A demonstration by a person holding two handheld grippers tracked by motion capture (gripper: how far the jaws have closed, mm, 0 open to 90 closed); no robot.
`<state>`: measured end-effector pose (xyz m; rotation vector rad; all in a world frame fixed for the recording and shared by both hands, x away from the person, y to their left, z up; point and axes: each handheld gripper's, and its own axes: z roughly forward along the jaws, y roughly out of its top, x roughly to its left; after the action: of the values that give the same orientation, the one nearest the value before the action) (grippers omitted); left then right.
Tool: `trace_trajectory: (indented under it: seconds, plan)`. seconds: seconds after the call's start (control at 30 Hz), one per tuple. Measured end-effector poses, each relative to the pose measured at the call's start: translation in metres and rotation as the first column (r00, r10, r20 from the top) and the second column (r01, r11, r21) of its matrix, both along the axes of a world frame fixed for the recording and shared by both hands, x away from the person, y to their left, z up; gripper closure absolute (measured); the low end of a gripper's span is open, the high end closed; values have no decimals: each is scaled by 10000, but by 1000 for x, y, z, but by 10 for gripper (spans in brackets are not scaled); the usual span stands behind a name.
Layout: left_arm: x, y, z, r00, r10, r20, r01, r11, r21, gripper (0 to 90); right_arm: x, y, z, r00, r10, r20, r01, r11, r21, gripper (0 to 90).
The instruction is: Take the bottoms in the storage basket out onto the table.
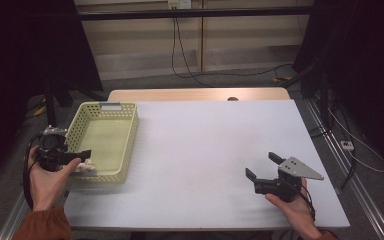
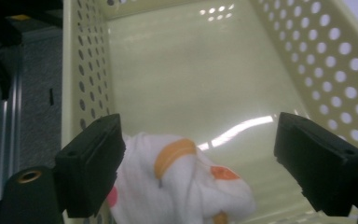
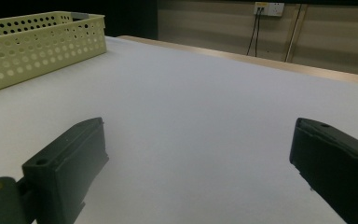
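Looking along the left gripper (image 2: 196, 158), jaws apart, its view shows a white cloth toy with orange patches (image 2: 182, 186) inside the pale yellow perforated plastic basket (image 2: 335, 60). The right gripper (image 1: 262, 167) rests spread, empty, on the white surface (image 1: 205, 150).

Glossy perforated plastic basket (image 2: 326, 51) holds a soft white cloth (image 2: 182, 186); the table (image 1: 205, 150) looks matt.

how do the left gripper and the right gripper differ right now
The black two-jaw left gripper reaches into the pale yellow perforated plastic basket, while the black two-jaw right gripper sits above the bare white table. The left gripper has a white cloth with orange patches lying between its jaws, unpinched; the right gripper has nothing between its jaws. Both grippers are open.
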<state>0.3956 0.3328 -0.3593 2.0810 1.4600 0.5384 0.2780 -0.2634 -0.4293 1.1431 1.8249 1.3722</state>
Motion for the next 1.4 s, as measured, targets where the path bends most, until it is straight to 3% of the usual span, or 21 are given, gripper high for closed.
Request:
trace_trajectory:
  seconds: [0.07,0.2,0.27,0.3,0.5,0.73,0.97,1.07,1.17,1.23,1.33,1.4]
  plan:
    - [5,-1,-1,9998,59,-168,-61,9999,-157,154,0,0,0,10000,-23,20,23,10000,0,37]
    - [7,-4,-9,9990,241,-386,-238,9997,96,155,0,0,0,10000,5,7,-5,10000,-8,37]
    - [4,-3,-15,9984,307,-472,-307,9995,19,171,-1,0,0,10000,7,12,-7,10000,8,37]
    - [4,-1,-16,9972,232,-709,-226,9997,99,181,-1,0,0,10000,-1,10,1,10000,22,37]
    - [7,4,-22,9900,585,-1286,-558,9981,246,233,-1,1,0,10000,55,30,-54,10000,-54,37]
    - [9,9,-27,9830,740,-1681,-708,9972,247,282,0,1,0,10000,85,-5,-85,10000,-19,37]
    - [17,6,-32,9655,1003,-2404,-858,9938,703,318,0,2,0,10000,60,-16,-60,10000,23,37]
    - [20,3,-31,9594,1055,-2615,-816,9916,1006,373,1,2,0,9999,132,7,-132,9999,-53,37]
    - [24,0,-31,9541,934,-2846,-683,9929,969,451,1,3,0,9998,180,20,-180,9998,-66,37]
    - [26,-5,-30,9527,1052,-2853,-764,9910,1102,484,1,2,0,9998,187,16,-187,9998,-31,37]
    - [27,-8,-30,9519,736,-2973,-381,9916,1234,553,1,3,0,9998,191,2,-191,9998,-8,37]
    - [26,-8,-30,9537,638,-2940,-331,9936,1080,609,1,3,0,9998,219,9,-219,9998,-28,37]
